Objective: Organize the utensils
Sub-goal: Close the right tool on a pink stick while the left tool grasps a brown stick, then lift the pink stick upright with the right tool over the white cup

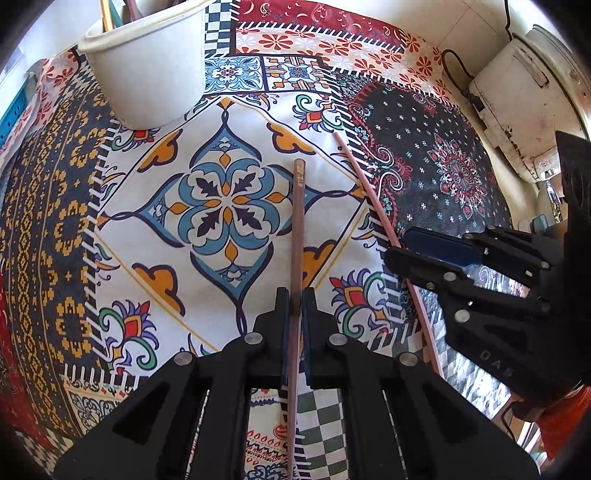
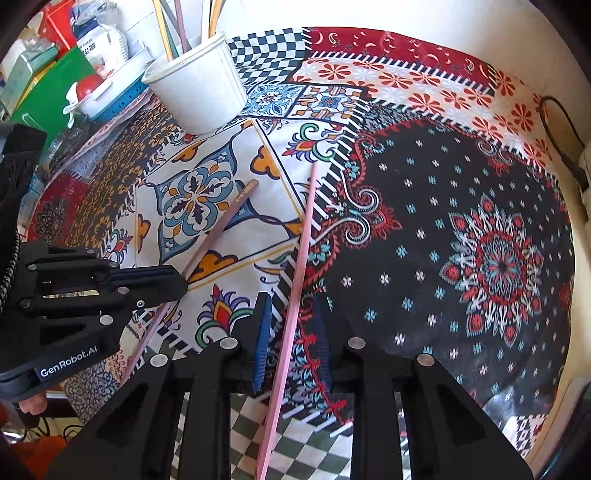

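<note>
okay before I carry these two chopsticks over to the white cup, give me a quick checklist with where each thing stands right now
1. Left gripper closed on the brown chopstick: ok.
2. Right gripper closed on the pink chopstick: not ok, fingers sit either side with gaps.
3. Pink chopstick centred between the right fingers: ok.
4. White cup upright on the patterned cloth: ok.
5. Room in the cup: cannot tell; other sticks already stand in it.
6. Brown chopstick lifted off the cloth: cannot tell.
</note>
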Tool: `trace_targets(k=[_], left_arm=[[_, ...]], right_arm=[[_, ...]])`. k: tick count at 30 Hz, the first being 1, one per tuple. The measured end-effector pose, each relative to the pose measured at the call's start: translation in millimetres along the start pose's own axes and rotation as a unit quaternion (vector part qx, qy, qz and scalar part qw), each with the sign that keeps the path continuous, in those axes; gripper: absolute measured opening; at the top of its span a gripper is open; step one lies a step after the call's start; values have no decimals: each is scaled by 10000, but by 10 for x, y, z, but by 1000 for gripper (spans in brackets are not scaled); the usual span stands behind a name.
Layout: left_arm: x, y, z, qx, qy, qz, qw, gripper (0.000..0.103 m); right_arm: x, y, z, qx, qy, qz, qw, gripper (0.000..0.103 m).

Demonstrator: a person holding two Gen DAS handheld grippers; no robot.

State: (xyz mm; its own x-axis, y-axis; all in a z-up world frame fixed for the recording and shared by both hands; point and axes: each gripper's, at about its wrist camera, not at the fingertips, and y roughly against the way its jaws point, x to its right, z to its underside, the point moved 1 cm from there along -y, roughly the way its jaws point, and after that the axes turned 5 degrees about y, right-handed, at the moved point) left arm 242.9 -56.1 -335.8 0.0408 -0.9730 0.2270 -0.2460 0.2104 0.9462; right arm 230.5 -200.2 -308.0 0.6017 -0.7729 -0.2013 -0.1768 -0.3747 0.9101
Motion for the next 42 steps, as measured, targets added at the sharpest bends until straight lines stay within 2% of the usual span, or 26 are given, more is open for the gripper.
trace_targets(k=[3,8,13,15,22,26,31,37,42], left_arm=[[9,-22,-51,16,1,53,10000,6],[73,-39,-45,120,-159,-62,9998,6],[67,-70,-106,86,-126,145,9998,9],[54,-72,-129,93,-134,210,9996,9],[75,-95,-183,53,-246,160,9996,9],[5,-93,-194,25,-73,311,9995,7],[21,-65,-172,28,-137,167,9998,5],[-5,269,-151,465,-328,46,9984,5],[-96,682,-149,964,-261,37,9950,5]], right_arm=[[-39,-37,-36,51,113,99,9999,21],[-96,-48,-19,150,223,352,9990,21],[-200,-81,1,285,544,706,9956,19],[-169,-83,-18,309,528,669,9959,7],[76,-66,-84,128,-115,57,9998,5],[130,29,-44,211,-307,71,9993,5],[137,242,-62,464,-444,96,9979,5],[115,559,-153,865,-550,98,9947,5],[57,839,-256,1237,-555,151,9906,5]])
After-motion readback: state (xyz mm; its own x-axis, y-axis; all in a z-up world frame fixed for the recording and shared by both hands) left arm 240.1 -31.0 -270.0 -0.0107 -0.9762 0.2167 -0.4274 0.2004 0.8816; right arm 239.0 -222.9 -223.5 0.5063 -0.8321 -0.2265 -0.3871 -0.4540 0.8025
